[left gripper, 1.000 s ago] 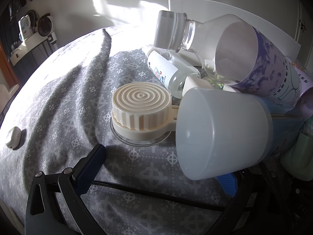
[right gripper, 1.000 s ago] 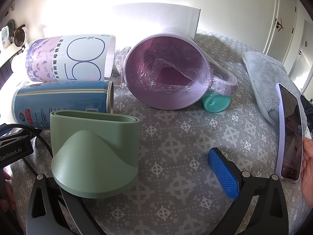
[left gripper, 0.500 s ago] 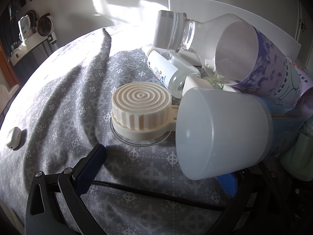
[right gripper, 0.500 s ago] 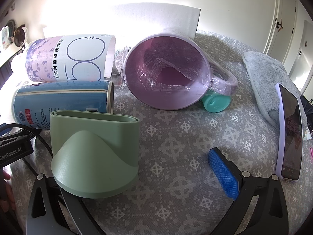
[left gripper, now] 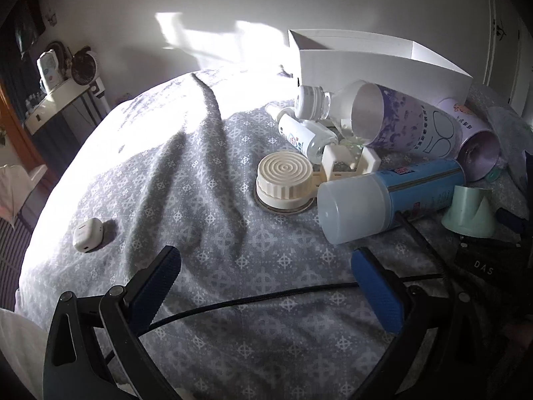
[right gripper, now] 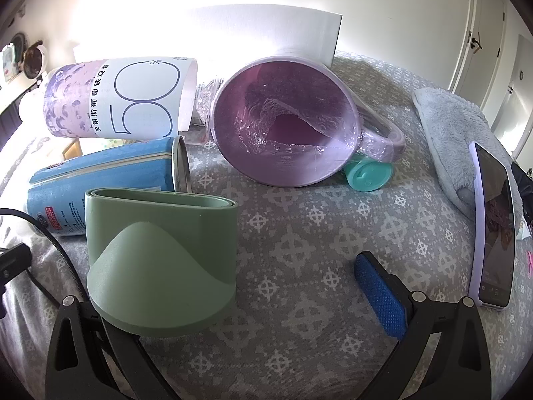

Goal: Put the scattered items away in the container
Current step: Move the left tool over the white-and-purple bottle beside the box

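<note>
scattered items lie in a heap on a grey patterned bedspread [left gripper: 200, 200], just in front of the white container [left gripper: 383, 63] that stands at the far side against the wall. largest in the heap is a paper cup printed with "50" [right gripper: 123, 100], on its side with its rim touching a purple mug [right gripper: 286, 123] wrapped in clear film, also tipped over with its mouth toward the right wrist camera. below the cup lies a blue spray can [left gripper: 393, 196] with a frosted cap, then a green holder [right gripper: 160, 260], a round cream ribbed lid [left gripper: 284, 180], two clear bottles [left gripper: 306, 131] and a small teal cap [right gripper: 366, 175] tucked under the mug's handle. the left gripper [left gripper: 263, 280] stands wide apart and grips nothing, hovering over bare bedspread with a black cable [left gripper: 266, 296] crossing between its blue pads; the frosted cap of the can lies just past its right finger and the cream lid is straight ahead, further off. the right gripper [right gripper: 230, 290] is likewise spread wide and empty of grasp; the green holder sits against its left finger, hiding the pad, so i cannot tell whether they touch. a phone [right gripper: 493, 226] and a grey towel [right gripper: 449, 133] lie to its right, and a small white case [left gripper: 88, 235] sits apart on the left.
</note>
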Available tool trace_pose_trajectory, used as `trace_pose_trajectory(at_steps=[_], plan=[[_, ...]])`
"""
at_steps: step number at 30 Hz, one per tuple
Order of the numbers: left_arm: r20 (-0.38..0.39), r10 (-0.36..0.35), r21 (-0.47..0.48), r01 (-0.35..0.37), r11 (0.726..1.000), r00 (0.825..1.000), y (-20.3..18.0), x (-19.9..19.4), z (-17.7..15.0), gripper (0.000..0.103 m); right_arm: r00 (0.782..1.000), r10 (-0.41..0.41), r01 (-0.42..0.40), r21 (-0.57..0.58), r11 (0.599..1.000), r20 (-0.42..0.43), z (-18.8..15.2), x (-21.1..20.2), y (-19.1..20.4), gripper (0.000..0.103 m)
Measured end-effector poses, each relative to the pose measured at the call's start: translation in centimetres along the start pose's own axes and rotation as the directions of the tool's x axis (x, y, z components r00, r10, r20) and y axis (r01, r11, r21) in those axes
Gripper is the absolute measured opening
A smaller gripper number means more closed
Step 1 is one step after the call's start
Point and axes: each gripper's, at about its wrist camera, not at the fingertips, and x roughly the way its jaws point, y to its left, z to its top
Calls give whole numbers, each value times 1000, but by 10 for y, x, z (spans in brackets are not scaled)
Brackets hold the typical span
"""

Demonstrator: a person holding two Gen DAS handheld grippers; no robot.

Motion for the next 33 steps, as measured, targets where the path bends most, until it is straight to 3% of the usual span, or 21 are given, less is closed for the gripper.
trace_pose_trajectory(at_steps=[2,4,8,10,13,17,20,22,23,24,27,32,33], plan=[[103,-30,76,22,997,994,-7,-23,15,103,1000,1,-1,0,1000,0,1,0,0,103],[173,-75,214,37,976,982,-23,-30,40,103,1000,-2,2,-2,1000,1,0,0,0,103],[274,-142,496,-13,868,951,-65,-23,76,103,1000,-1,1,-1,1000,1,-1,1,-1,103],[250,-177,614,-15,789,952,-85,-6,91,103,1000,0,0,-1,1000,1,0,2,-1,103],[171,-219,719,30,694,961,-108,19,101,102,1000,0,0,-1,1000,2,-1,2,-2,103],[115,-250,778,69,624,961,-133,37,106,100,1000,0,0,-1,1000,1,-1,1,-2,103],[-2,-261,817,152,556,965,-152,57,99,92,1000,0,0,-1,1000,1,-1,2,-1,103],[-10,-257,849,144,509,966,-165,61,88,82,1000,-1,1,-1,1000,1,-1,2,-2,103],[0,-262,855,136,501,965,-169,61,84,77,1000,-1,1,-1,1000,1,-1,1,-2,103],[8,-265,847,134,515,964,-173,60,84,75,1000,-1,1,-1,1000,1,-1,0,-3,103],[25,-295,785,164,598,955,-169,53,90,71,1000,-7,7,-6,1000,-2,-2,1,-4,103],[44,-349,709,217,671,936,-149,29,95,55,1000,-4,4,-4,1000,0,-2,0,-6,103],[57,-364,690,227,687,930,-143,21,98,44,1000,-4,4,-4,1000,0,-1,2,-6,103]])
